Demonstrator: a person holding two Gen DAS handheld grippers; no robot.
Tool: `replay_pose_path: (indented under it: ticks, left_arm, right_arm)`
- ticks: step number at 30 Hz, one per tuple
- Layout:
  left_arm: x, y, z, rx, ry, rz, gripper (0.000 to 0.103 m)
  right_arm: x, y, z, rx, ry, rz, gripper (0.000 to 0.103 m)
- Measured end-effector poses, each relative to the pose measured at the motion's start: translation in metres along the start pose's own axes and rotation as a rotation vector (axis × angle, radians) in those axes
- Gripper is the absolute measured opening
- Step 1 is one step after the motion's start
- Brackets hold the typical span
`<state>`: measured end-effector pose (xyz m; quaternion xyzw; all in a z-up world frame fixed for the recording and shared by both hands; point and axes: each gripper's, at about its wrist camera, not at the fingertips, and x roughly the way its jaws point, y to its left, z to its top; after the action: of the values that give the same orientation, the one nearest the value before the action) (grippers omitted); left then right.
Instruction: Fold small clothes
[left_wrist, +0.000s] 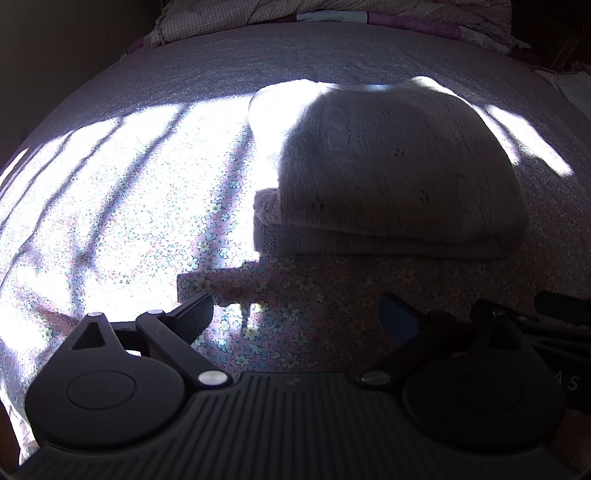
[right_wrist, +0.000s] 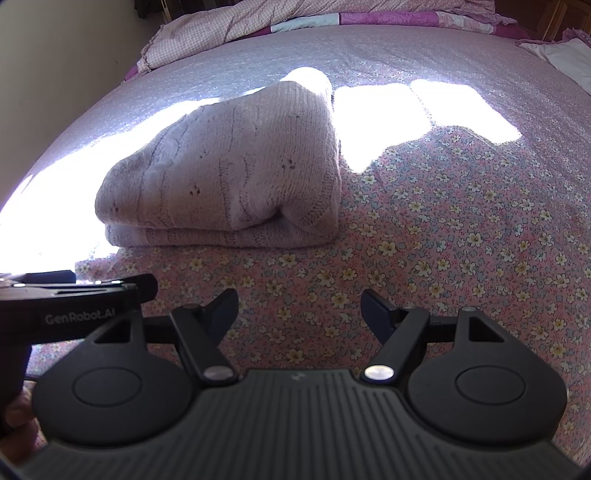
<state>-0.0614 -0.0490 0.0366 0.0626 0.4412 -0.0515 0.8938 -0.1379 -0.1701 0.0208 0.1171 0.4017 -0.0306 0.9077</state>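
A pale pink knitted sweater (left_wrist: 391, 173) lies folded in a thick bundle on the floral bedsheet (left_wrist: 288, 325), partly in shadow and partly in bright sun. In the right wrist view the sweater (right_wrist: 229, 173) sits ahead and to the left. My left gripper (left_wrist: 295, 314) is open and empty, just short of the sweater's near edge. My right gripper (right_wrist: 299, 306) is open and empty over bare sheet (right_wrist: 461, 229), to the right of the sweater. The body of the left gripper (right_wrist: 74, 299) shows at the left edge of the right wrist view.
A bunched pink checked quilt (right_wrist: 295, 18) lies along the far end of the bed. A white pillow (right_wrist: 565, 59) is at the far right. A wall (right_wrist: 55, 74) borders the bed on the left. Strong sunlight patches wash out parts of the sheet.
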Motion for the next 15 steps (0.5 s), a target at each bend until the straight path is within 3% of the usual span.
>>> replay_pose_path:
  ticks: [15]
  left_arm:
    - [0.0022, 0.0009, 0.0004, -0.001, 0.01, 0.004, 0.1]
  right_arm:
    - [-0.0008, 0.0021, 0.0013, -0.007, 0.0, 0.0, 0.075]
